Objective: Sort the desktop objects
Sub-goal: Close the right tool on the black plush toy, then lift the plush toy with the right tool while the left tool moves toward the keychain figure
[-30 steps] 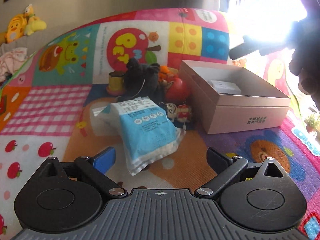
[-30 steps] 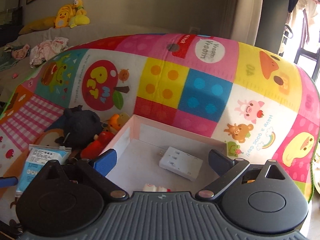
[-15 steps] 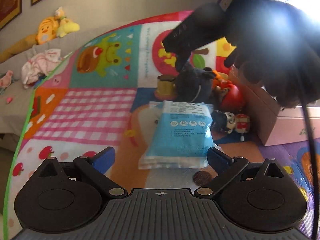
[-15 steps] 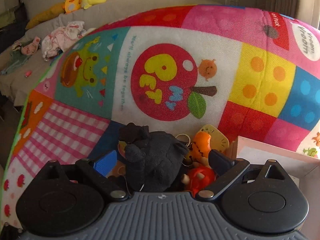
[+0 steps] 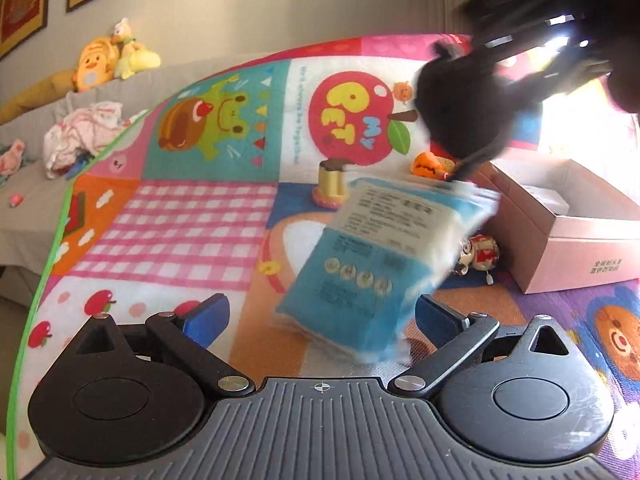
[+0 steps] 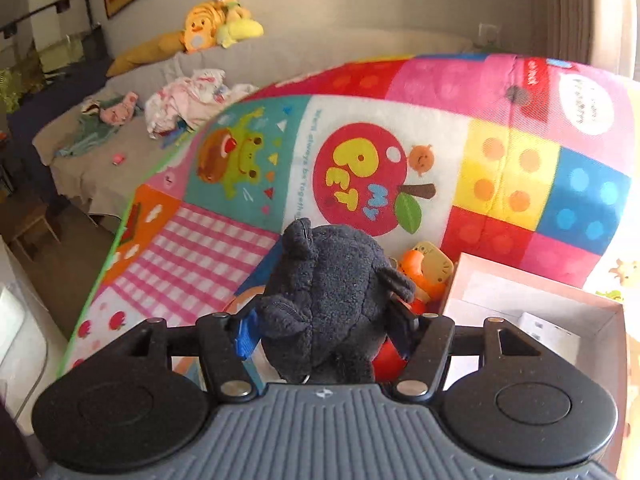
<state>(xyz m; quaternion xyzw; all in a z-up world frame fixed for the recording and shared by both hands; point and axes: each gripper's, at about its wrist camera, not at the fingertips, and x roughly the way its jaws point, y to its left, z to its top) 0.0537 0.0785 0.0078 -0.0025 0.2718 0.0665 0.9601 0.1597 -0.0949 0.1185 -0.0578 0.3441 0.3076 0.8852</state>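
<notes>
Right claw [image 6: 322, 326] grips one black plush toy [image 6: 326, 300]; left claw [image 5: 322, 316] gapes wide, holding nothing.

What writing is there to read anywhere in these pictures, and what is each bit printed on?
"MY PET": on the red apple printed on the play mat.
"We'll always be together": small print on the mat beside the apple, partly cut off in the right wrist view.
Blue packet: printed label and round icons, too blurred to read.
Pink box: two lines of small characters on its side, too small to read.
White speech bubble on the mat: blurred.
</notes>
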